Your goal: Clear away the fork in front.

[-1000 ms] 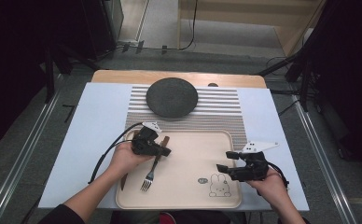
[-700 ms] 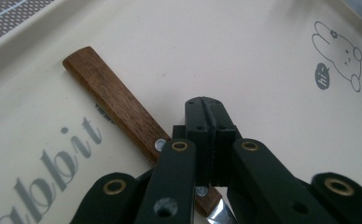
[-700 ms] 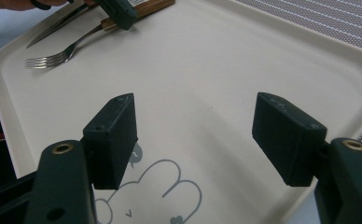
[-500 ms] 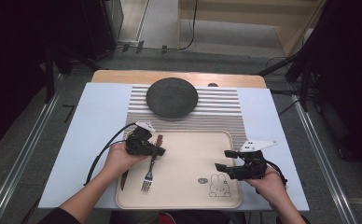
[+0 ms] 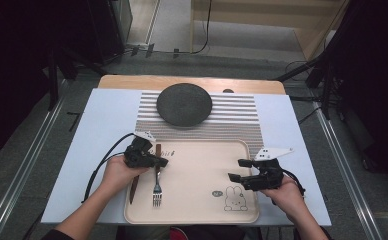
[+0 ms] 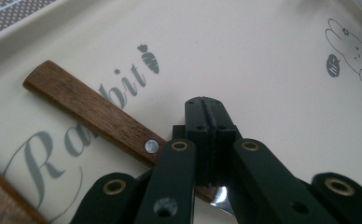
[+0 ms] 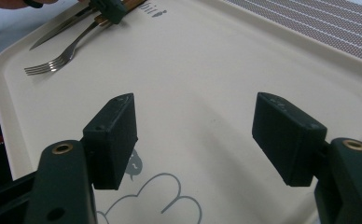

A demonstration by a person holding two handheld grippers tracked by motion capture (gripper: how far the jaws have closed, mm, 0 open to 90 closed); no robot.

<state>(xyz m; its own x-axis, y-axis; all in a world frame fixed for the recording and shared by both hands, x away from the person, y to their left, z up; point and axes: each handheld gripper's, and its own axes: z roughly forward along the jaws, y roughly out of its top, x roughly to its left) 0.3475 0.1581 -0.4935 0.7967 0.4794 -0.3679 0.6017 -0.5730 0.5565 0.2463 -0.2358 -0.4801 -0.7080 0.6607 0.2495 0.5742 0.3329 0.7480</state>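
Comparing with the earlier frames, the left gripper (image 5: pixel 158 161), jaws together on the fork (image 5: pixel 156 186) handle, had drawn it nearer along the tray's (image 5: pixel 202 150) left side, while the right gripper (image 5: pixel 235 170) hovered, jaws apart.

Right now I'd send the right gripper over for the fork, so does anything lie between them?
Nothing lies on the tray between the right gripper and the fork. The left gripper sits over the fork's wooden handle.
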